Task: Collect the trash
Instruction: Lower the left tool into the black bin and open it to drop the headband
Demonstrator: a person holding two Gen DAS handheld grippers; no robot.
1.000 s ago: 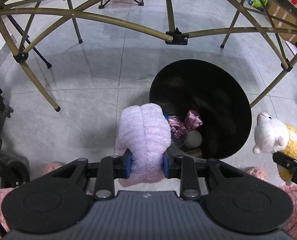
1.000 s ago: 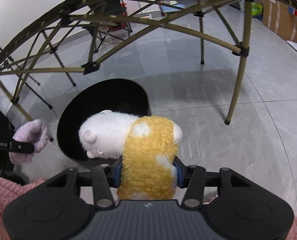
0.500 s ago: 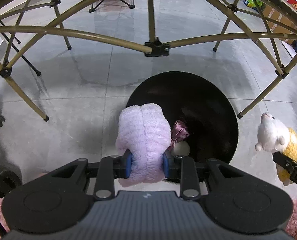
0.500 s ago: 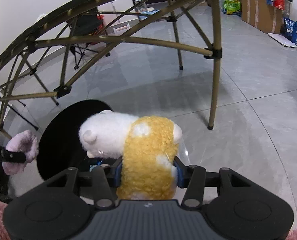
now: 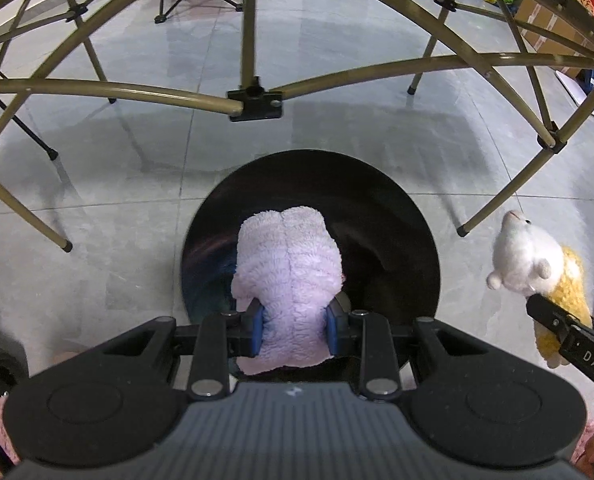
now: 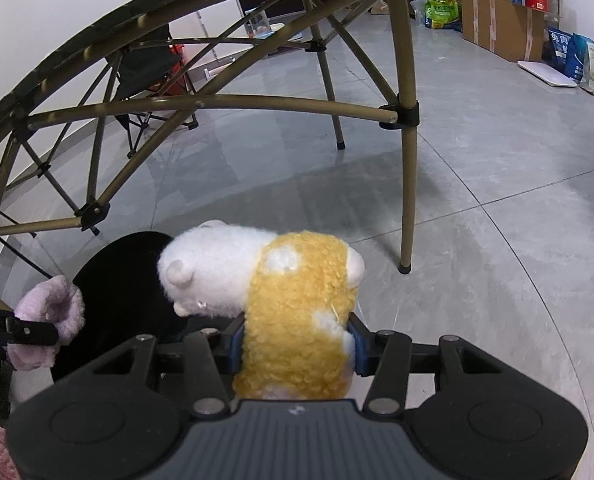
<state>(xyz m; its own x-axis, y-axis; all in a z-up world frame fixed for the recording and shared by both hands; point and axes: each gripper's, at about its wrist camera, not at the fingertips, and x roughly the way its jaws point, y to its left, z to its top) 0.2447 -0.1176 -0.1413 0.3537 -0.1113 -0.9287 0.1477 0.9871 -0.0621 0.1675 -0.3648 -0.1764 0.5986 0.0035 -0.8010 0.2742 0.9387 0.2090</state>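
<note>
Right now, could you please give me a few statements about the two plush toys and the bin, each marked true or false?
1. The left gripper is shut on the purple plush toy. True.
2. The purple plush toy hangs in front of the black bin's opening in the left wrist view. True.
3. The right gripper is open and holds nothing. False: it is shut on the yellow and white plush toy.
4. In the left wrist view the yellow and white plush toy lies inside the bin. False: it shows to the right of the bin, over the floor.
5. The bin stands on a wooden table. False: it stands on the grey tiled floor.
</note>
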